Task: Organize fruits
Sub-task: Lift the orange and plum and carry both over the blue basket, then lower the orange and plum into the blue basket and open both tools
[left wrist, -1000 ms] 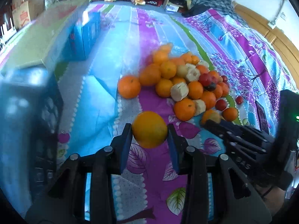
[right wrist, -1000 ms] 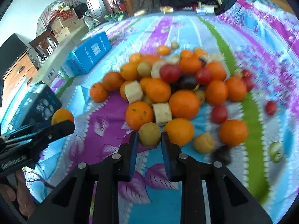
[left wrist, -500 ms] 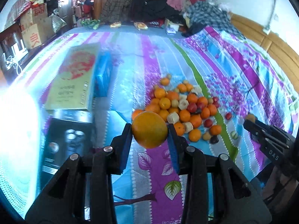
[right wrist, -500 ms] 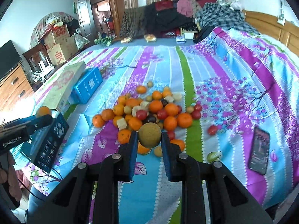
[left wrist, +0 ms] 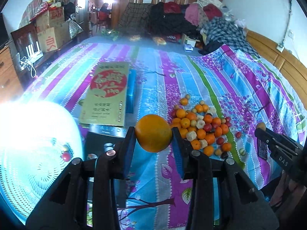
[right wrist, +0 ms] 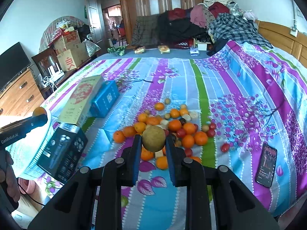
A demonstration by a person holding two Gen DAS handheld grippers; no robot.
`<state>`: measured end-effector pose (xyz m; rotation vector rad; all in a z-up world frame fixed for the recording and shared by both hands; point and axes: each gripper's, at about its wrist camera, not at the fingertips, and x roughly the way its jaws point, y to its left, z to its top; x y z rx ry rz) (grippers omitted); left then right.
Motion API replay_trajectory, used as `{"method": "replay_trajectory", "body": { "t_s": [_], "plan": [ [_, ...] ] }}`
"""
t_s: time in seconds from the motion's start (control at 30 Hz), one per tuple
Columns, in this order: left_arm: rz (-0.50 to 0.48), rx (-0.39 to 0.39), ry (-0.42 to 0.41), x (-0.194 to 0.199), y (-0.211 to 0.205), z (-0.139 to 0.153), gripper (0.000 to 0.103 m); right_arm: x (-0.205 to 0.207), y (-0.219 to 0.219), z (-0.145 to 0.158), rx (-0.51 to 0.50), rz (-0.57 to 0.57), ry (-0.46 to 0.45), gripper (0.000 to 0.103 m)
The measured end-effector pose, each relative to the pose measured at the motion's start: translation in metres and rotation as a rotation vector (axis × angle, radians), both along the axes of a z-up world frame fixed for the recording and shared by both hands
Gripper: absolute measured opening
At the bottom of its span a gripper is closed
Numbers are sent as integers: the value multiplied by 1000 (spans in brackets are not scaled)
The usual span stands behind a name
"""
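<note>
My left gripper (left wrist: pixel 153 134) is shut on a large orange (left wrist: pixel 153 133), held high above the bed. My right gripper (right wrist: pixel 153 139) is shut on a small tan-brown round fruit (right wrist: pixel 153 138), also lifted well above the bedspread. A pile of fruit (right wrist: pixel 170 128) lies on the striped cover: oranges, red ones, pale chunks. The same pile (left wrist: pixel 203 128) shows beyond the orange in the left wrist view. A white perforated basket (left wrist: pixel 36 149) at lower left holds a red fruit (left wrist: pixel 66 156) and a pale one. The right gripper (left wrist: pixel 261 129) appears at the right edge there.
A gold flat box (left wrist: pixel 107 94) and a blue box (right wrist: pixel 104 99) lie left of the pile, with a black box (right wrist: pixel 63 151) nearer. A phone (right wrist: pixel 266 163) lies at the right. Clothes (right wrist: pixel 191 25) are heaped at the far end. A dresser (right wrist: pixel 19 94) stands left.
Both grippers rose high off the bed with their fruits still held; the pile shrank in view. The white basket has come into the left wrist view.
</note>
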<state>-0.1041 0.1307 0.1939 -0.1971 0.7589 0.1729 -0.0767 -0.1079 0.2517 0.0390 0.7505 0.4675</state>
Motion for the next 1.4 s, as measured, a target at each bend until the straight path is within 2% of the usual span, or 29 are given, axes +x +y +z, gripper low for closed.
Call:
{"method": "replay_trajectory", "body": {
  "t_s": [0.4,0.87,1.1,1.4],
  "plan": [
    [128,1,-58,-36,56,30,38,0,67,49,24,126,-60,28],
    [364,-13,-78,-95,153,42,38,-23,212,90,56,413,-62,28],
    [461,-36,-54,-120,199,34,38,-42,286,92,43,545,-27,28],
    [509,-79,10,-139,227,6,38,-61,356,68,-17,662,58,28]
  ]
}}
